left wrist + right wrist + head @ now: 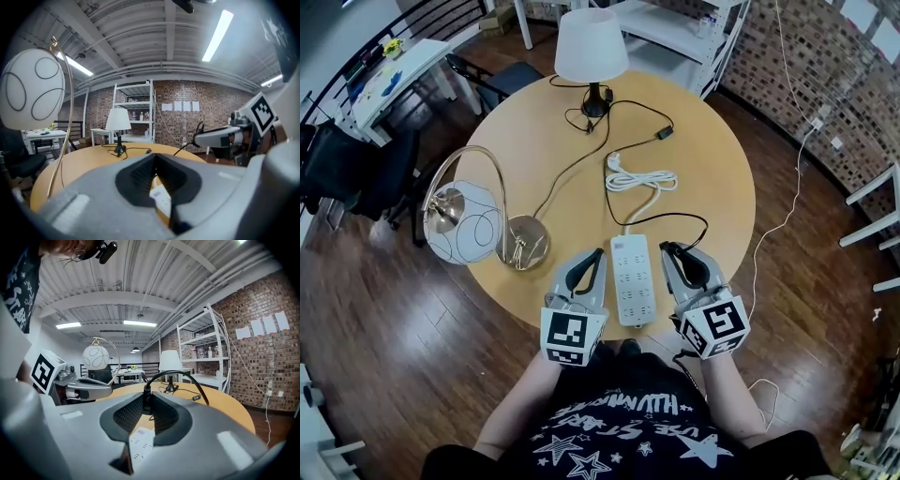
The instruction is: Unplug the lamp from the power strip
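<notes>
The right claw [668,251] is pinched partway closed on the lamp's black plug [146,398]. The plug stands upright between the claw's tips, clear of the sockets. From the plug the black cord [176,371] arches up and forward over the jaws.

Just to this claw's left lies the white power strip [633,279], running lengthwise alongside the claw on the round wooden table [722,169]. On the strip's other side the left claw [597,255] lies parallel, its jaws together at the tips with nothing between them. I cannot tell whether it touches the strip.

Ahead of both claws the strip's own white cable [639,180] lies coiled. Farther ahead, near the table's far edge, stands the lamp [592,45] with its white shade. Off to the left claw's left sits a gold arc lamp [464,217] with a patterned globe.
</notes>
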Action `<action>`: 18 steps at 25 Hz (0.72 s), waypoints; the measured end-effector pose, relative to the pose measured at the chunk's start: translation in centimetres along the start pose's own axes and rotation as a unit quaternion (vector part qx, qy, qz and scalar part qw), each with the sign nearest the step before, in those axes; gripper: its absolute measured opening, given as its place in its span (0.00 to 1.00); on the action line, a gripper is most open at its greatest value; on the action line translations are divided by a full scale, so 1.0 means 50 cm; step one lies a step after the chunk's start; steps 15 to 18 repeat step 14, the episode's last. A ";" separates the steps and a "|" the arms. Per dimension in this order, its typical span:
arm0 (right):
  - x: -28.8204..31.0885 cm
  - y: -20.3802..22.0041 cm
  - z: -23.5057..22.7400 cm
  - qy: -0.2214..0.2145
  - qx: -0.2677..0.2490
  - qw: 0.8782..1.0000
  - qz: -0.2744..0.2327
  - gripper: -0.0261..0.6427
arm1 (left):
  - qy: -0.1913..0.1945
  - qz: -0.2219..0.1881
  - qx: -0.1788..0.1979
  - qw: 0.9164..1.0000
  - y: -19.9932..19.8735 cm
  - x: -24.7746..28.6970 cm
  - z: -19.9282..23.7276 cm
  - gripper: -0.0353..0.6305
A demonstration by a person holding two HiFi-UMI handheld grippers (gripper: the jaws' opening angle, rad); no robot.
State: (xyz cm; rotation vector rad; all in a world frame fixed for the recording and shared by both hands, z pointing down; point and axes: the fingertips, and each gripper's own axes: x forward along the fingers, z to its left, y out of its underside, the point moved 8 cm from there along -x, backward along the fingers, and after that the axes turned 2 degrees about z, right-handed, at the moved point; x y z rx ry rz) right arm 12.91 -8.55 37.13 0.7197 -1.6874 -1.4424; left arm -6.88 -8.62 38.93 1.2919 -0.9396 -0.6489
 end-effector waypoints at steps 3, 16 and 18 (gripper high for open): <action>-0.005 0.001 -0.002 -0.004 -0.026 1.000 0.004 0.12 | -0.002 -0.003 -0.004 1.000 -0.002 -0.003 -0.008 0.06; -0.026 0.006 -0.030 -0.012 -0.024 1.000 0.009 0.12 | -0.003 0.001 -0.014 1.000 -0.013 -0.017 -0.027 0.06; -0.026 0.006 -0.030 -0.012 -0.024 1.000 0.009 0.12 | -0.003 0.001 -0.014 1.000 -0.013 -0.017 -0.027 0.06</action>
